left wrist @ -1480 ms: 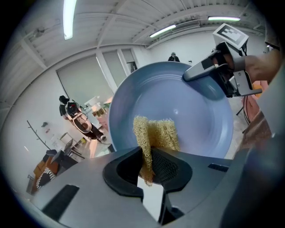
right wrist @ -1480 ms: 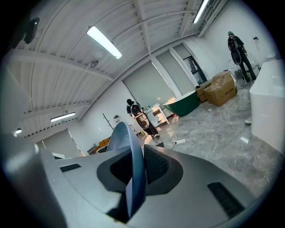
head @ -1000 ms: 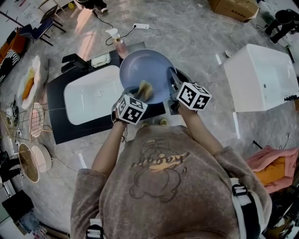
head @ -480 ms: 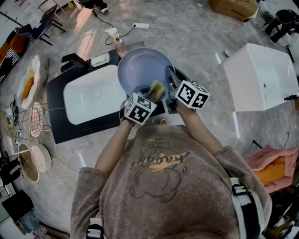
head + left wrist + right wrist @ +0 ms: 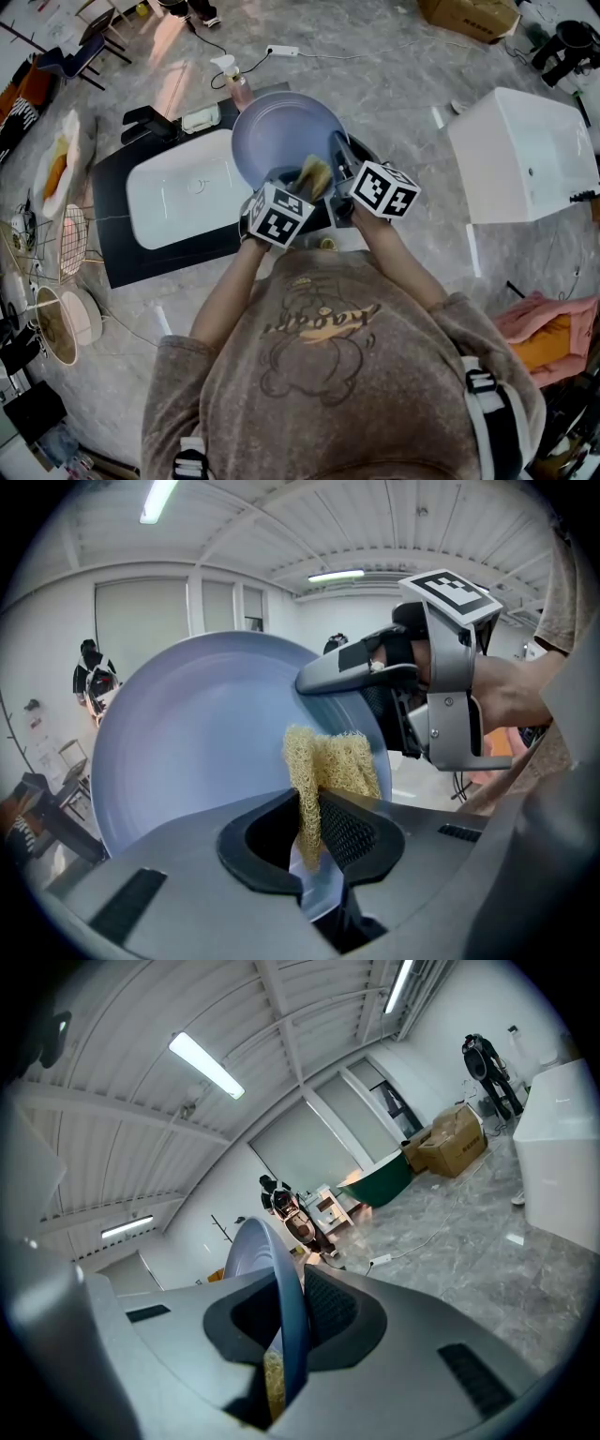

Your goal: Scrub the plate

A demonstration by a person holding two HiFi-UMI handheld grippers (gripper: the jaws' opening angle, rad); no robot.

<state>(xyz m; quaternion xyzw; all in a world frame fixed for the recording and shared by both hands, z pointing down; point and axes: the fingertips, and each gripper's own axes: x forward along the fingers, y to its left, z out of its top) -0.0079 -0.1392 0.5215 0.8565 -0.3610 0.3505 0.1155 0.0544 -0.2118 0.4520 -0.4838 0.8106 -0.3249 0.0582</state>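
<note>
Plate: a pale blue round plate (image 5: 281,136), lifted off the counter and tilted, at about 11 o'clock from the middle of the head view; its lower left part overlaps the sink's right end.
Plate in the left gripper view: its concave face (image 5: 187,733) is turned toward the camera and fills the left and centre.
Right gripper: the right gripper (image 5: 339,159) is pinching the plate's rim at about 4 o'clock on the plate in the head view. Its own view shows the plate (image 5: 272,1269) edge-on between the jaws (image 5: 286,1316), with both pads pressed on it.
Left gripper: the left gripper (image 5: 298,187) is clamped on a yellow mesh scrubber (image 5: 315,175). In its own view a fold of the scrubber (image 5: 328,766) is squeezed between the pads (image 5: 314,822).
Scrubber contact: it lies against the plate's face near the rim at about 5 o'clock, just beside the right gripper (image 5: 337,672). A sliver of it (image 5: 274,1382) shows low in the right gripper view.
Sink: a white basin (image 5: 178,202) set in a black counter (image 5: 117,244), at 9 o'clock from the plate.
Faucet: a black faucet (image 5: 150,124) at the basin's 11 o'clock.
Soap dish: a soap dish (image 5: 202,120) just beside the plate's left edge, with a pump bottle (image 5: 239,89) at the plate's 11 o'clock.
</note>
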